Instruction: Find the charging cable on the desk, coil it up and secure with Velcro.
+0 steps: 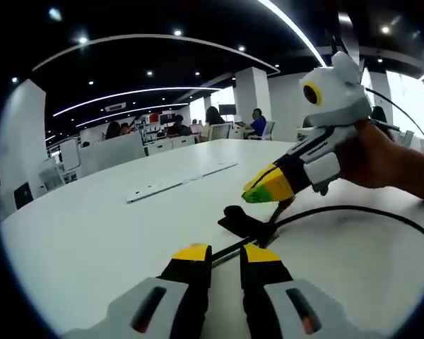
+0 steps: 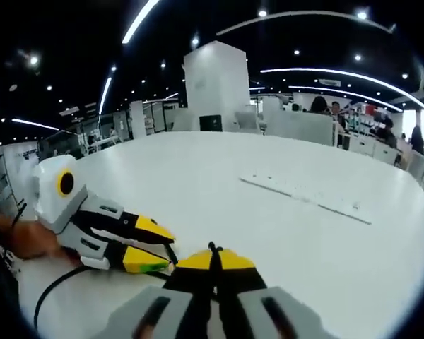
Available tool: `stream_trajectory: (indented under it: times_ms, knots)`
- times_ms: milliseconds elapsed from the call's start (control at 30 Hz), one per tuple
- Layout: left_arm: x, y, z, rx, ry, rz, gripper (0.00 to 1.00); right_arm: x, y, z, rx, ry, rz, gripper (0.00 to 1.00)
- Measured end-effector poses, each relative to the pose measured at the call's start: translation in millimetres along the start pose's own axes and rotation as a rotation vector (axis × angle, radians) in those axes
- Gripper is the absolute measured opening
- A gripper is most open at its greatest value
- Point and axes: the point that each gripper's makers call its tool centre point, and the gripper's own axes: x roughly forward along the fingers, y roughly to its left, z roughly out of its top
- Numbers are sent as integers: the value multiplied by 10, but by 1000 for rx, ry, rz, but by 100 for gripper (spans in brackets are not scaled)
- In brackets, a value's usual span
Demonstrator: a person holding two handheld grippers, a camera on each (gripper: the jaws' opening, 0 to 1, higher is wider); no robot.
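A black charging cable [image 1: 353, 210] lies on the white table [image 1: 92, 233] and curves off to the right. It carries a flat black Velcro strap [image 1: 239, 219] near its end. My left gripper [image 1: 226, 254] stands open low over the table, with the thin end of the cable running between its yellow tips. My right gripper [image 1: 253, 194] comes in from the right just above the strap, jaws together. In the right gripper view my right gripper [image 2: 212, 260] is shut with a small black bit of cable poking up between its tips. There my left gripper [image 2: 159, 247] sits close on the left, by the cable [image 2: 53, 293].
A long flat white strip [image 1: 177, 182] lies further out on the table, also visible as the strip [image 2: 304, 196]. A hand [image 1: 389, 162] holds the right gripper. Beyond the table's far edge are desks, seated people and a white pillar [image 2: 215, 85].
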Motion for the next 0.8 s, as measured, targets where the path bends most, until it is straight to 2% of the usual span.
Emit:
stream_trajectory:
  times_ms: [267,300,467,800]
  knots:
    - [26,30,-1,1,1,0,17,175,55,-200,0,116,28,3]
    - [28,31,-1,0,1,0,17,186,46,-191,14,107,30,3]
    - [37,44,0,0,1,0,17,225,-21,-207,65,148,48,2]
    - [21,22,5,-3,-1,1,17,231,-7,-222,74,225,77,1]
